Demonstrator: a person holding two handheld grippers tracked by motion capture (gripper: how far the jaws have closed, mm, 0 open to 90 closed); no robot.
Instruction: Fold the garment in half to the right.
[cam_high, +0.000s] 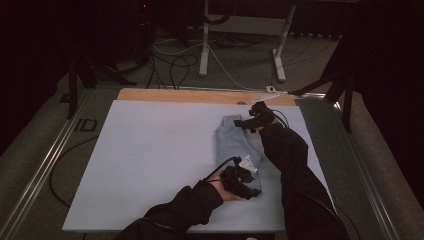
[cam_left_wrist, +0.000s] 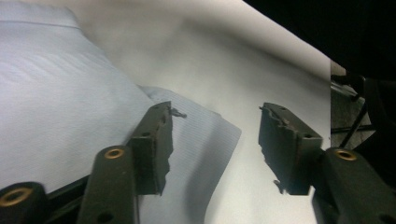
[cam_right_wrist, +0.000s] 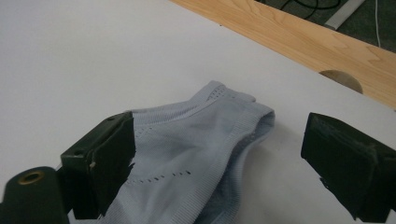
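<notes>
From the high view, there's a pale blue garment (cam_high: 235, 142) lying on the white table cover (cam_high: 150, 160), right of center, stretched roughly from 12 down to 6 o'clock. The left gripper (cam_high: 246, 186) sits at the garment's near end, around 6 o'clock of it, with the person's dark sleeve (cam_high: 185, 207) coming in from the bottom edge. The right gripper (cam_high: 251, 119) is up at the far end, about 12 o'clock of the garment, not far from the bare wooden strip (cam_high: 200, 96) along the table's back edge. Can't really tell the jaw gap from up here, too dark and small. In the left gripper view, the left gripper (cam_left_wrist: 215, 144) has its jaws spread wide, nothing pinched; the garment (cam_left_wrist: 70, 116) fills the 9 to 10 o'clock side and one corner of it pokes under the left-hand jaw, with white cover in the gap. In the right gripper view, the right gripper (cam_right_wrist: 219, 163) is also spread apart and holding nothing; the ribbed hem end of the garment (cam_right_wrist: 196, 149) lies between the jaws, closer to the left-hand one, and the wooden strip (cam_right_wrist: 299, 42) runs across at 1 o'clock.
</notes>
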